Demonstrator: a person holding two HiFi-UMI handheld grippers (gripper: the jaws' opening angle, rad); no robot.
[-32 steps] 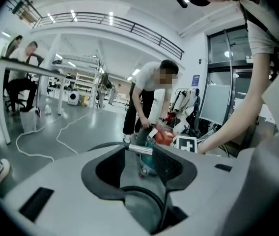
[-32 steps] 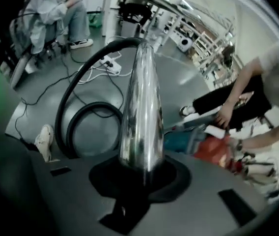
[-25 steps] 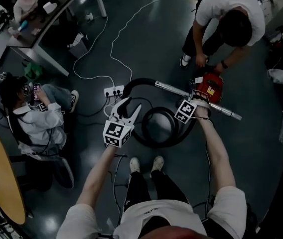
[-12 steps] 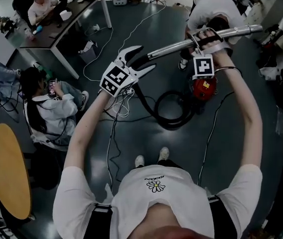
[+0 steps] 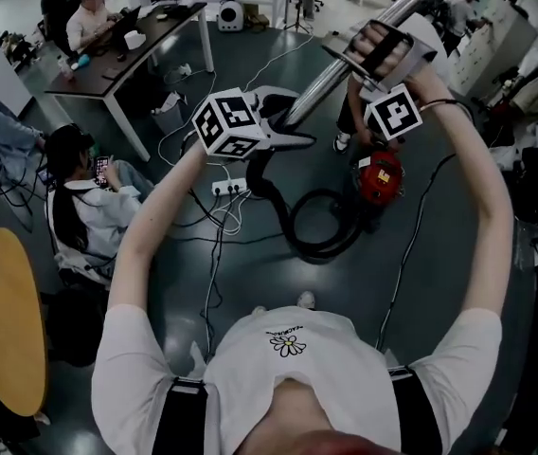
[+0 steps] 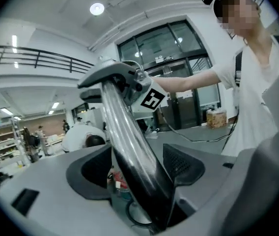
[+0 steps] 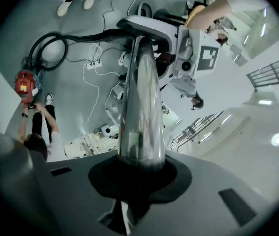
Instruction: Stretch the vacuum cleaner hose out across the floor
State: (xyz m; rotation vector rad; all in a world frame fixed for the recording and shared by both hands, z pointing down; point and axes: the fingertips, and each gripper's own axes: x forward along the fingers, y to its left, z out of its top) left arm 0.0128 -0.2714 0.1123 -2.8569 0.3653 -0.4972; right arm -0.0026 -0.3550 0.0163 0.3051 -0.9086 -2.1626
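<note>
I've raised the wand [image 5: 345,60] high: right gripper [image 7: 139,166] pinches it to draw the hose [image 5: 312,226] out, while left gripper [image 6: 139,168] jaws, just opened, straddle it loosely.

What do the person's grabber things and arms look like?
The left gripper and right gripper are light grey. Each has two jaws lined with dark pads and carries a white cube printed with black square markers. The person wears a white short-sleeved T-shirt with a small daisy on it.
</note>
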